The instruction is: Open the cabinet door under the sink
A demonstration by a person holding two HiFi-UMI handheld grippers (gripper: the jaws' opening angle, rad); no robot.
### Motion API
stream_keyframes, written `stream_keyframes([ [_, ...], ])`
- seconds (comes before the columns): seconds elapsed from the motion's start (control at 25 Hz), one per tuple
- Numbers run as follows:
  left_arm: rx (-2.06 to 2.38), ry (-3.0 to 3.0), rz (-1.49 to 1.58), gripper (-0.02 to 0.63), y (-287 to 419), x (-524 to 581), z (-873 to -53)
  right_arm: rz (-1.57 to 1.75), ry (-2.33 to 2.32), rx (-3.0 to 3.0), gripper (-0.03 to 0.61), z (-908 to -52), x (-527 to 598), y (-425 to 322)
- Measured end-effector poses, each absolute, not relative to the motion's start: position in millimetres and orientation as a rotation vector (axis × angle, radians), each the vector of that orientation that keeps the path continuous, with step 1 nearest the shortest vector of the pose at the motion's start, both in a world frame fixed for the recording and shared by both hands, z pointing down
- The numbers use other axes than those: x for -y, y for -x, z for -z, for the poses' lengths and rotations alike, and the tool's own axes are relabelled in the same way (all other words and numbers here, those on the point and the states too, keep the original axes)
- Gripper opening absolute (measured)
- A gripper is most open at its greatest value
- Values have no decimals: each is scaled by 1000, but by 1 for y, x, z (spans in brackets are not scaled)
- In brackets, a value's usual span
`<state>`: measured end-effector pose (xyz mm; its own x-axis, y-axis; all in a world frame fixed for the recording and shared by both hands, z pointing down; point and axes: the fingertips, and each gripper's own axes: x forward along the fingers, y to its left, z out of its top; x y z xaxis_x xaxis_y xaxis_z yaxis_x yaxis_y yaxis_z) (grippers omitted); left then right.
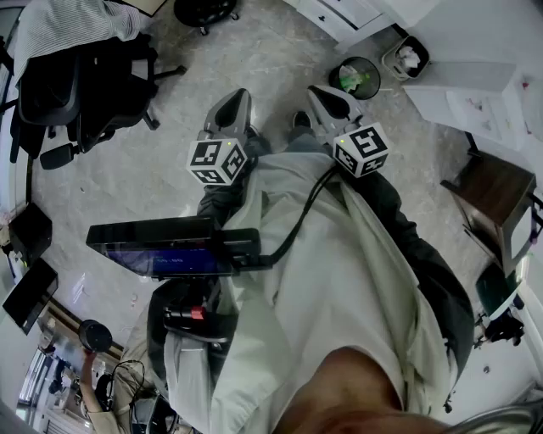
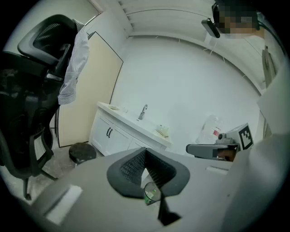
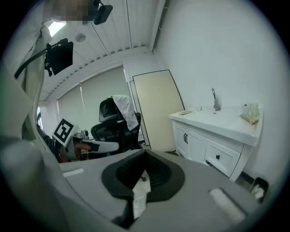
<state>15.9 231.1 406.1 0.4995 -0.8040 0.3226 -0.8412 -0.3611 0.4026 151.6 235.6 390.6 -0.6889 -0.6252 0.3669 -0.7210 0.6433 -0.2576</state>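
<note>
The white sink cabinet [image 3: 213, 145] stands against the wall, with a faucet [image 3: 215, 99] on its counter. Its two doors [image 3: 185, 138] are closed, dark handles side by side. In the left gripper view the same cabinet [image 2: 111, 132] lies farther off, past the jaws. The head view catches only its lower edge [image 1: 339, 13]. My left gripper [image 2: 146, 152] and right gripper [image 3: 145, 154] are both shut and hold nothing. They are held side by side in front of the person's body, left [image 1: 233, 100] and right [image 1: 327, 95], well short of the cabinet.
A black office chair [image 1: 85, 76] with a striped shirt over it stands at the left. Near the cabinet sit a round black bin [image 1: 356, 76] and a small white bin [image 1: 405, 58]. A brown stool [image 1: 501, 203] is on the right. A beige door [image 3: 158, 108] adjoins the cabinet.
</note>
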Motion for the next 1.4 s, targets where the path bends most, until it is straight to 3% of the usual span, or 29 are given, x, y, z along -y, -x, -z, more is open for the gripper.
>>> stream_keyframes([
  [0.64, 1344, -2235, -94, 6, -19, -225, -406, -601, -1079, 2655, -2, -389, -232, -148],
  [1.0, 1375, -2208, -135, 6, -25, -229, -412, -512, -835, 2631, -2, -401, -242, -136],
  [1.4, 1502, -2163, -138, 6, -45, -225, -406, -536, -768, 2853, -2, -383, -220, -168],
])
